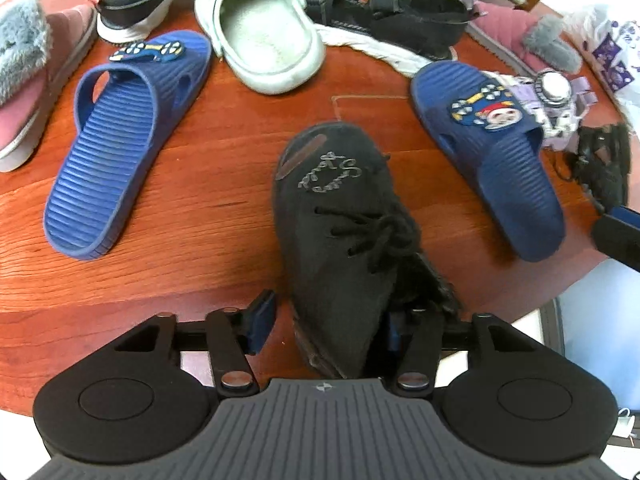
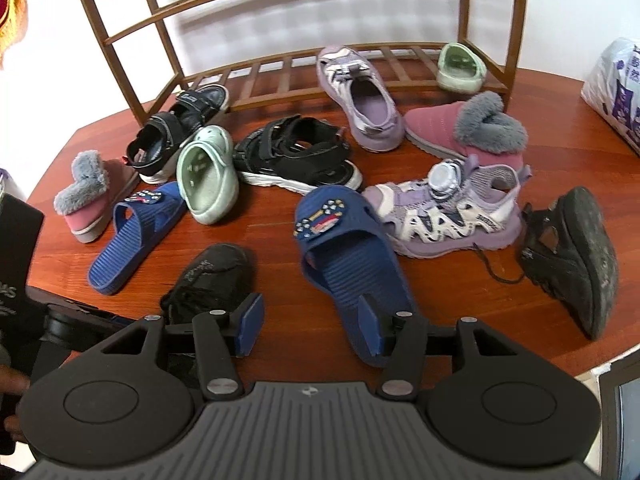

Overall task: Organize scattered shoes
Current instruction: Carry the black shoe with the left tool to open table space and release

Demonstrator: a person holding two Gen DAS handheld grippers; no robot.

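Bare tabletop (image 2: 460, 288) is left along the near edge, between the blue slipper (image 2: 352, 264) and the black shoe (image 2: 576, 256) lying on its side toward the right edge. A narrower strip is seen between the black lace-up shoe (image 2: 212, 276) and that slipper. Toward the far edge, passage to the rack (image 2: 280, 76) is blocked by crowded sandals, clogs and sneakers.

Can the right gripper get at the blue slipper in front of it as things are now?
Probably yes. The right gripper is open, and the heel of the blue slipper lies just ahead by its right finger. Nothing lies on the heel; only the purple sneaker crowds the slipper's toe end.
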